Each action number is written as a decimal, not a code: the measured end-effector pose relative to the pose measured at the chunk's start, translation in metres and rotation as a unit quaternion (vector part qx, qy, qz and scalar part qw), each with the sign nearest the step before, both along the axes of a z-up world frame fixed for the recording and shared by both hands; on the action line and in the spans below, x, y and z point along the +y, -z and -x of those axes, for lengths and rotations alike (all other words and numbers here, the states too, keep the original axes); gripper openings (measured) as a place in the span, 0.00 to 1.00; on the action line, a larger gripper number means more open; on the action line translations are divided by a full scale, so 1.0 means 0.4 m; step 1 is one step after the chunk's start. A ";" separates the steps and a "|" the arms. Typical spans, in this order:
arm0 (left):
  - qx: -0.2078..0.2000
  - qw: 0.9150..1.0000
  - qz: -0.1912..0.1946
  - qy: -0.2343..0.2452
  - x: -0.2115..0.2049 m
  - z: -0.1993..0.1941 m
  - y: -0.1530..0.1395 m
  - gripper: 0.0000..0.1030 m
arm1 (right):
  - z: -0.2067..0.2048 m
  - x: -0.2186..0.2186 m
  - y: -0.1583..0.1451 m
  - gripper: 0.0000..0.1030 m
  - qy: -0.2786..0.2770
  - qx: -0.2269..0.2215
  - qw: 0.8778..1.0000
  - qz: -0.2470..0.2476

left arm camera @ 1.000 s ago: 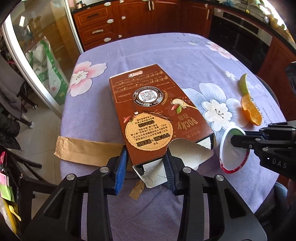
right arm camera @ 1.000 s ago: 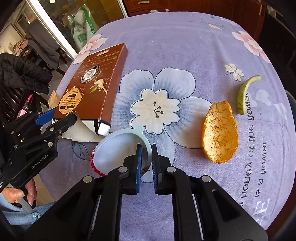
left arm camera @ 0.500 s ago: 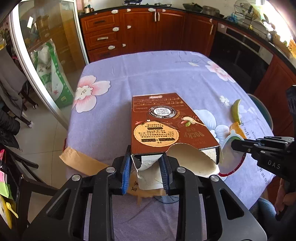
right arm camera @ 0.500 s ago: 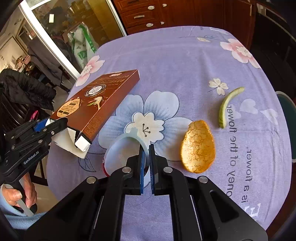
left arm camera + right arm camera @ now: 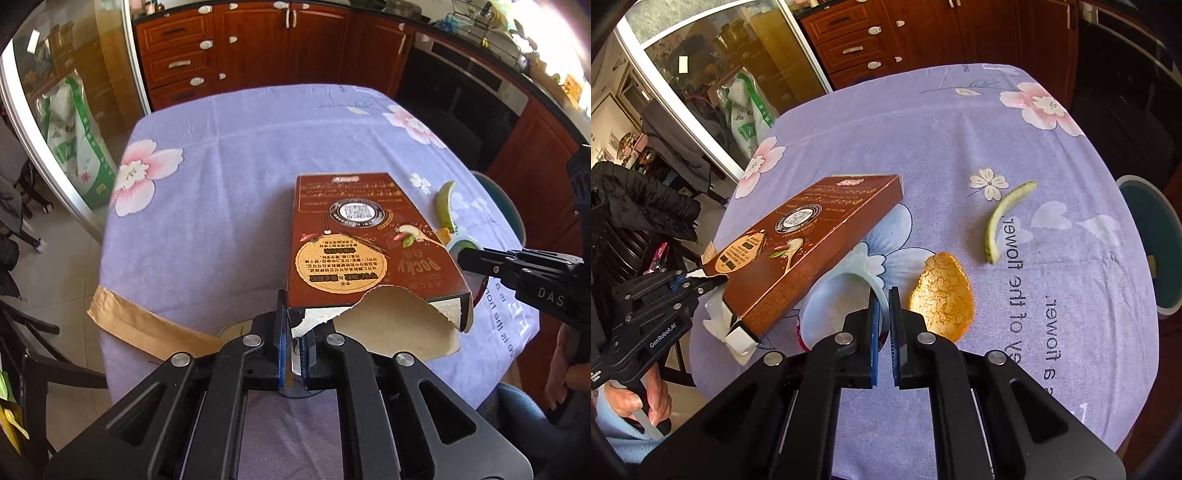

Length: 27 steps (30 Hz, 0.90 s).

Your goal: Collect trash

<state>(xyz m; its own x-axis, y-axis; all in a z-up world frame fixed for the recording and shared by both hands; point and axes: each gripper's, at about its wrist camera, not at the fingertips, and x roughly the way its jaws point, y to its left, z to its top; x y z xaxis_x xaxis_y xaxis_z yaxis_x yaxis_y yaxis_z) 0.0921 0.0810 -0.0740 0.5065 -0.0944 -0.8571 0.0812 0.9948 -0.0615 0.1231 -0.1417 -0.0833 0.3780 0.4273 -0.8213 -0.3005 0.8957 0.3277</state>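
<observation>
The left gripper (image 5: 291, 334) pointed steeply down toward the near edge of the surface (image 5: 229, 184), which was covered in a lilac cloth printed with flowers, and its blue-padded fingers (image 5: 281, 332) were clenched on the torn white flap at the open end of the brown snack box (image 5: 354, 240). The box was tilted, its torn near end raised off the cloth while its far end sat lower toward the cloth; whether that end touched could not be told. In the right wrist view the same gripper (image 5: 713, 282) entered from the left, gripped from below by a hand (image 5: 639, 402) in a pale blue sleeve (image 5: 613, 439). The right gripper (image 5: 884, 317) also angled steeply downward, and its fingers (image 5: 874, 325) were pinched tight on the rim of a shallow white lid with a red edge (image 5: 834, 314), which lay partly under the box's long side. From the left wrist view the right gripper (image 5: 463, 260) reached in from the right edge, with a hand (image 5: 559, 373) below it, and only a sliver of the lid (image 5: 463, 243) showed past the box. An orange peel (image 5: 942, 297) lay on the cloth just right of the right fingers, and a curved green rind (image 5: 1003, 218) lay further off beyond it. A strip of brown paper (image 5: 147, 325) hung over the near left edge of the surface. A teal round bin (image 5: 1152, 251) stood beside the surface on the right, and dark wooden cabinets (image 5: 258, 40) lined the far wall.
</observation>
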 end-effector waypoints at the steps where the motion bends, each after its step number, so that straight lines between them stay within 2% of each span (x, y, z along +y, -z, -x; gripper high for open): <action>1: 0.002 1.000 0.004 -0.001 0.001 0.001 0.006 0.07 | 0.000 0.000 0.002 0.05 0.000 0.002 1.000 0.000; 5: 0.001 1.000 0.016 0.007 -0.005 -0.003 0.014 0.06 | -0.001 0.006 0.006 0.05 -0.001 0.006 1.000 -0.002; 9: -0.031 0.999 -0.010 0.018 -0.034 0.019 -0.019 0.03 | -0.002 0.013 -0.001 0.05 -0.004 0.003 1.000 -0.004; 13: -0.066 0.997 -0.025 0.005 -0.037 0.033 -0.073 0.03 | -0.008 0.003 -0.021 0.05 0.003 -0.008 1.000 -0.005; 18: -0.091 0.995 -0.029 -0.002 -0.039 0.036 -0.131 0.03 | -0.016 -0.042 -0.058 0.05 0.028 -0.027 0.999 -0.012; 27: -0.108 0.994 -0.030 0.014 -0.085 0.018 -0.179 0.02 | -0.028 -0.160 -0.124 0.05 0.079 -0.061 0.995 -0.028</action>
